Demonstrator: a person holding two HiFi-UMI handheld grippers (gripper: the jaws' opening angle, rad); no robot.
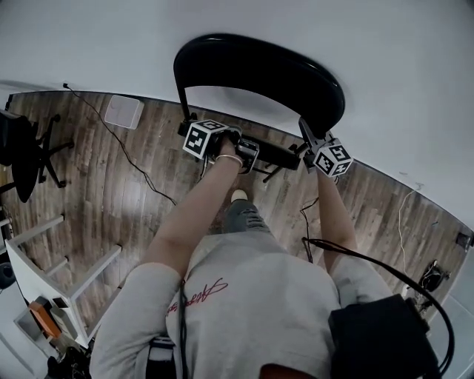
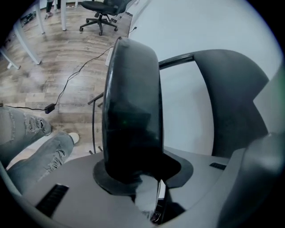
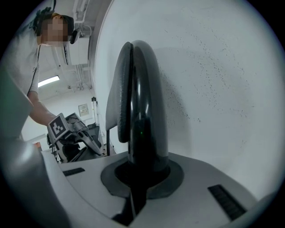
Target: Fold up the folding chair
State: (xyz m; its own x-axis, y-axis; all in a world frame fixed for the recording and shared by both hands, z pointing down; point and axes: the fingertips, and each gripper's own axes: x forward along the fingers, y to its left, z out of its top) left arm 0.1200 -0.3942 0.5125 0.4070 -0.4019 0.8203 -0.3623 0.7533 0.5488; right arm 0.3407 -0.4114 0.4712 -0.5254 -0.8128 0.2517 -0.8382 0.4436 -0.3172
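The black folding chair stands against the white wall, its curved backrest (image 1: 259,70) (image 2: 231,98) up top and its thin dark seat (image 1: 272,152) tilted below. My left gripper (image 1: 244,150) (image 2: 129,51) is at the seat's left end. Its black fingers look closed on the seat's dark edge, which merges with them in the left gripper view. My right gripper (image 1: 305,135) (image 3: 133,49) is shut with nothing between its fingers, and it rests beside the chair's right frame tube. The right gripper view also shows the left gripper's marker cube (image 3: 58,127).
The white wall (image 1: 385,66) is right behind the chair. A black office chair (image 1: 26,152) (image 2: 102,6) stands at far left, with a white box (image 1: 124,111) and a cable (image 1: 129,152) on the wooden floor. A white frame (image 1: 55,259) is at lower left. The person's legs (image 2: 40,147) are close to the chair.
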